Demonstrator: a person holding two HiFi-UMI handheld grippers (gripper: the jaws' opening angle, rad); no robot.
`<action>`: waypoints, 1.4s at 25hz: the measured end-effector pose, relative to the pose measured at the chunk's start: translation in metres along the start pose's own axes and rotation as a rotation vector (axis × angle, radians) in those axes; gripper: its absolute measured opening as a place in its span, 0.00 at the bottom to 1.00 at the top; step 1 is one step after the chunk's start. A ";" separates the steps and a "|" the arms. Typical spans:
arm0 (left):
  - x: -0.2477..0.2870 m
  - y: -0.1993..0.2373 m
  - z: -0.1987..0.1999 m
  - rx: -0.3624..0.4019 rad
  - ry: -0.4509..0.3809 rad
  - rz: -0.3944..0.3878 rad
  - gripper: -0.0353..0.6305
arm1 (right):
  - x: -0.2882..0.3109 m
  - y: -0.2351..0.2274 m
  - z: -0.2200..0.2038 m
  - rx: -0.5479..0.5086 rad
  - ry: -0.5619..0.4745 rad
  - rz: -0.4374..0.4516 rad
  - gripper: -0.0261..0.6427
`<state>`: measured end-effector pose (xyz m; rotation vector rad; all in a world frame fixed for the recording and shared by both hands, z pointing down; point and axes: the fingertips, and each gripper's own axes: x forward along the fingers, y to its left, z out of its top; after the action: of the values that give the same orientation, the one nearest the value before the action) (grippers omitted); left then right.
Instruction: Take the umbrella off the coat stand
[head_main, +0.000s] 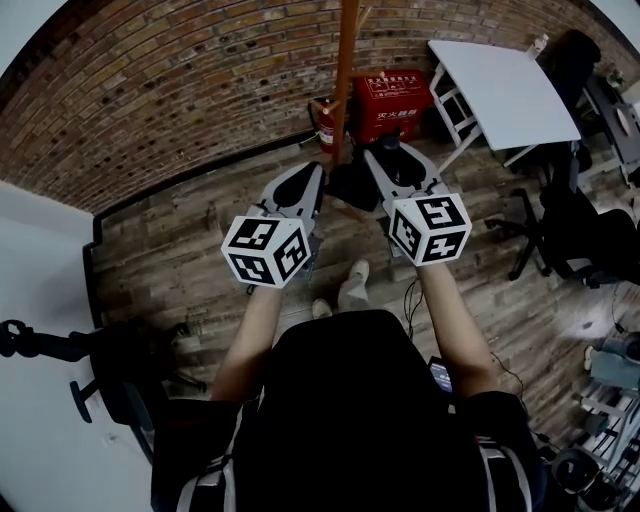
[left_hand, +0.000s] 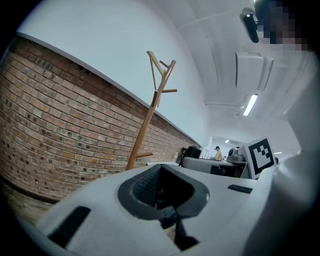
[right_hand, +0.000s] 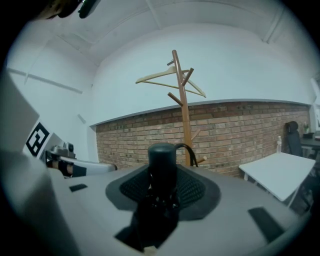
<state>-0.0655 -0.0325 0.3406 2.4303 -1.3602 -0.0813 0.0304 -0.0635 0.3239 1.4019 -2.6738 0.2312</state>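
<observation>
The black folded umbrella (right_hand: 162, 165) stands upright between the pads of my right gripper (right_hand: 162, 187), which is shut on its handle; a strap loops behind it. From the head view the umbrella (head_main: 352, 188) hangs dark between both grippers, left of the right gripper (head_main: 385, 160). My left gripper (head_main: 310, 180) is beside it with its jaws apart (left_hand: 162, 192); only a small dark bit sits low in the gap. The wooden coat stand (right_hand: 184, 110) rises ahead, clear of the umbrella, and shows as an orange pole (head_main: 348, 70) from above.
A wooden hanger (right_hand: 165, 77) hangs on the stand's top. A red box (head_main: 392, 102) and a fire extinguisher (head_main: 326, 125) stand by the brick wall (head_main: 170, 90). A white table (head_main: 505, 85) and black office chairs (head_main: 565, 235) are to the right.
</observation>
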 end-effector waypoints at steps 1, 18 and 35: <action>-0.005 -0.003 0.000 0.002 -0.003 -0.007 0.08 | -0.003 0.003 0.001 0.001 -0.006 -0.006 0.29; -0.037 -0.023 0.026 0.041 -0.087 -0.041 0.08 | -0.030 0.039 0.028 -0.023 -0.083 0.015 0.29; -0.017 -0.069 0.022 0.038 -0.102 0.003 0.08 | -0.063 0.010 0.034 -0.051 -0.068 0.086 0.29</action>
<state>-0.0238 0.0084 0.2949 2.4859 -1.4201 -0.1827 0.0568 -0.0130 0.2790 1.3052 -2.7774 0.1241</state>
